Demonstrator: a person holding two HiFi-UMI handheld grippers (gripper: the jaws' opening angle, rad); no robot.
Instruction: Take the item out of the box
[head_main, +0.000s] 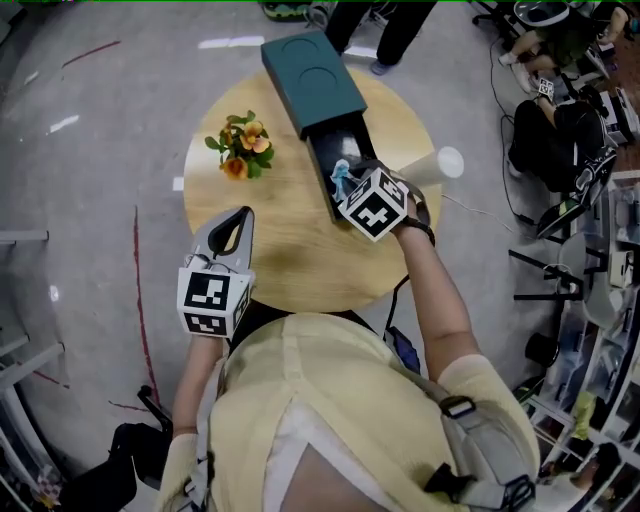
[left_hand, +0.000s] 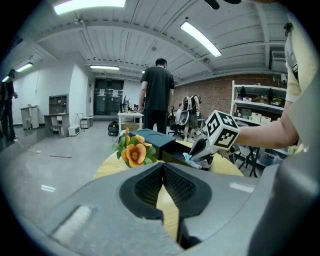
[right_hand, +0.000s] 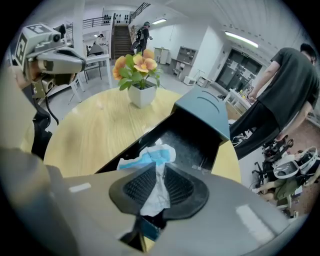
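Forearm reaching forward, the right claw (right_hand: 157, 172) is pinching the crumpled white-and-blue wad (right_hand: 150, 156) inside the open tray (right_hand: 192, 142) of the dark teal box (head_main: 312, 80). The left claw (left_hand: 163, 167), closed and empty, is hovering over the round wooden counter (head_main: 290, 245).

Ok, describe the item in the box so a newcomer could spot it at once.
On the round wooden table lies a dark teal box with its black tray slid out toward the person. In that tray, pinched by the right gripper, is a crumpled white-and-blue packet. It is the only pale, soft thing there; the flowers stand apart on the table.
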